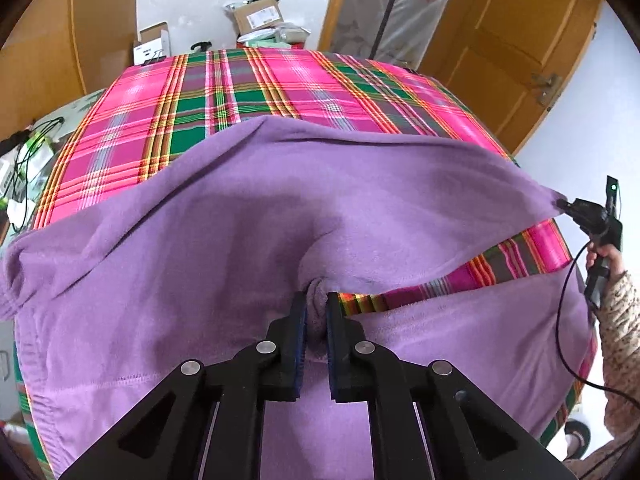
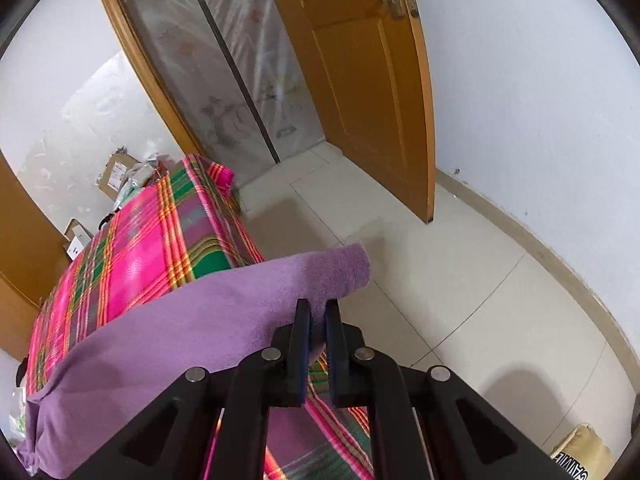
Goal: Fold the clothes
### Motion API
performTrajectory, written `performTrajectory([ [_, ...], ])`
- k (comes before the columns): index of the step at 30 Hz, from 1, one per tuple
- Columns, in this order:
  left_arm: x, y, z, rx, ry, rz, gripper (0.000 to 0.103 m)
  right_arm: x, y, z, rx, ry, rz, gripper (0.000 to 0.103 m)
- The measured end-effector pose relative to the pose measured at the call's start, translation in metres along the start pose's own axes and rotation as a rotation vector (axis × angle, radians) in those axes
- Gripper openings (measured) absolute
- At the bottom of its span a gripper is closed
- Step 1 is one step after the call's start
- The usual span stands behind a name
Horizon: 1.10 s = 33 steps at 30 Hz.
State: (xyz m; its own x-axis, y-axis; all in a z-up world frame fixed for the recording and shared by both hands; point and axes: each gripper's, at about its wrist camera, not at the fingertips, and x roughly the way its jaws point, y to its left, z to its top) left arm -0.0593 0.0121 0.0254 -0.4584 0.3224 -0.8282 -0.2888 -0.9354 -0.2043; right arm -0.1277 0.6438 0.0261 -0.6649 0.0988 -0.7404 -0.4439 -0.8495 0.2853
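We hold a purple garment (image 1: 248, 216) stretched between our two tools over a surface covered by a pink and green checked cloth (image 1: 224, 92). The left hand-held gripper (image 1: 317, 312) pinches a bunched fold of the purple fabric between its two black fingers, whose inner pads are blue; the fold fills the narrow gap between them. From that pinch the garment spreads forward and to both sides, its far edge lying on the checked cloth ahead of the gripper, its left end drooping in a crumpled lump. Off to the right of the left hand-held gripper, the right hand-held gripper (image 1: 560, 203) grips a pulled-out corner of the same garment, lifted clear of the surface so that a strip of checked cloth shows beneath the raised fabric. A hand (image 1: 600, 258) in a speckled sleeve (image 1: 620, 320) holds that tool, and a black cable (image 1: 564, 320) hangs from it.

In the right wrist view, the right hand-held gripper (image 2: 317, 320) pinches the garment's (image 2: 168, 340) edge between its fingers, with a short rolled end sticking out just ahead and to the right. The rest of the fabric trails back to the left. Ahead of this gripper lie a pale tiled floor (image 2: 460, 280) and an open wooden door (image 2: 360, 80); cardboard boxes (image 2: 116, 174) sit beyond the far end of the surface.
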Motion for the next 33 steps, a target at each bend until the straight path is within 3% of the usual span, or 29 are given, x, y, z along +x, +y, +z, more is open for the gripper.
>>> performTrajectory([
  [3, 0.001, 0.001, -0.001, -0.002, 0.006, -0.004, 0.009, 0.001, -0.001, 0.004, 0.004, -0.005, 0.017, 0.007],
  [10, 0.004, 0.008, 0.001, -0.043, 0.008, -0.022, 0.013, 0.012, -0.006, 0.003, 0.015, 0.063, -0.037, 0.014],
  [15, -0.009, 0.012, 0.002, -0.047, -0.021, -0.061, 0.017, -0.011, 0.009, 0.007, -0.051, 0.016, -0.089, 0.017],
  [17, -0.016, 0.017, 0.002, -0.052, -0.038, -0.079, 0.024, -0.023, 0.019, 0.008, -0.095, -0.015, -0.118, 0.017],
  [21, -0.033, 0.033, -0.005, -0.085, -0.07, -0.081, 0.025, -0.046, 0.036, 0.013, -0.139, -0.047, -0.126, 0.017],
  [26, -0.051, 0.065, -0.015, -0.15, -0.098, -0.034, 0.025, -0.074, 0.079, 0.005, -0.235, -0.054, -0.042, 0.017],
  [33, -0.074, 0.123, -0.027, -0.237, -0.14, 0.105, 0.025, -0.104, 0.182, -0.036, -0.456, 0.019, 0.189, 0.017],
])
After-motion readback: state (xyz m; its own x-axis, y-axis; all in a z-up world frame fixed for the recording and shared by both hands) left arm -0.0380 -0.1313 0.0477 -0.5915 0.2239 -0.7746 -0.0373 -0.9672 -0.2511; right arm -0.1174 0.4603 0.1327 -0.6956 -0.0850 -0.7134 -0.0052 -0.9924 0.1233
